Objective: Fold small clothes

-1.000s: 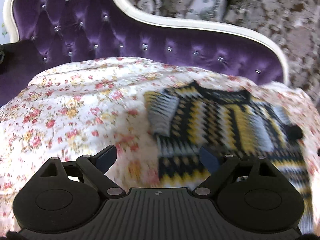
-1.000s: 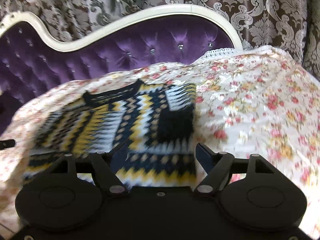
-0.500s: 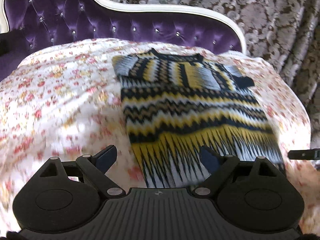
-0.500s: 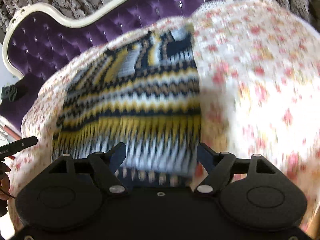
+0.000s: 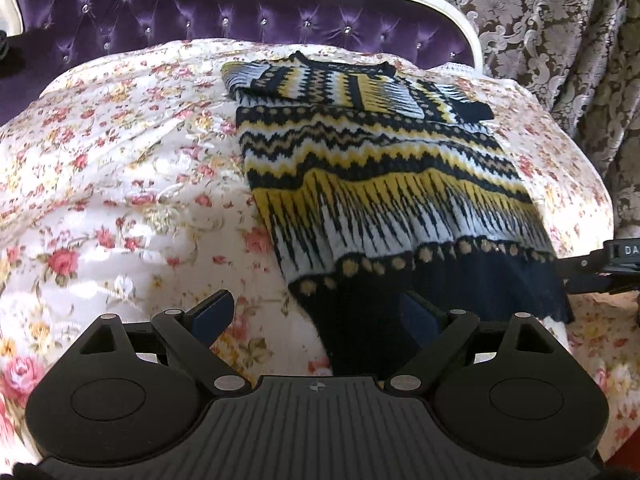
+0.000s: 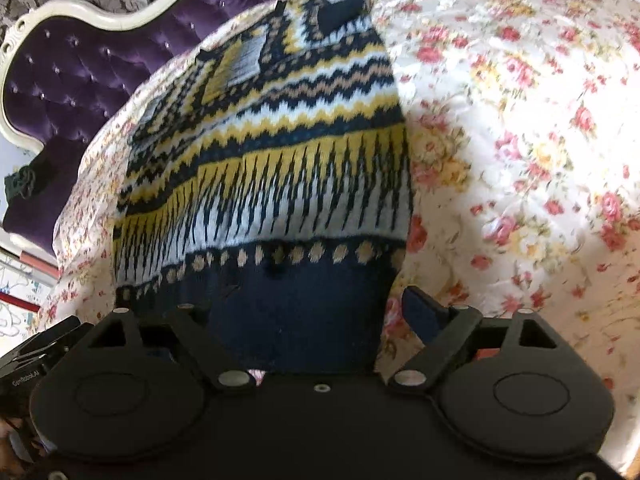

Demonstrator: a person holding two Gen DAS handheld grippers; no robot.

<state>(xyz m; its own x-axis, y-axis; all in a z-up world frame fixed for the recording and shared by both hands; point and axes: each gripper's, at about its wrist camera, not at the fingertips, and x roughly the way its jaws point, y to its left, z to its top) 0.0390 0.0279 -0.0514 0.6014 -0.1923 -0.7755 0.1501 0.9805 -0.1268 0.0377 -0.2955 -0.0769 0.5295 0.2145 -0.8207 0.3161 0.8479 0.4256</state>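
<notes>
A small knitted sweater [image 5: 376, 168] in navy, yellow and white zigzag bands lies flat on a floral bedspread [image 5: 120, 168], both sleeves folded in over its chest. My left gripper [image 5: 316, 312] is open at the sweater's near left hem corner, the navy hem lying between its fingers. The right wrist view shows the same sweater [image 6: 272, 152]. My right gripper [image 6: 296, 308] is open at the near right hem corner, and the navy hem band covers its left finger. The right gripper's body shows at the right edge of the left wrist view [image 5: 608, 268].
A purple tufted headboard [image 5: 200, 12] with a cream frame stands behind the bedspread, and patterned curtains [image 5: 560, 20] hang at the back right. The bedspread [image 6: 520, 120] spreads wide to the right of the sweater. The left gripper's body [image 6: 36, 348] shows at the left edge of the right wrist view.
Both grippers have drawn back from the sweater's sleeves to its near hem, so the whole length is in view. Both stayed open.
</notes>
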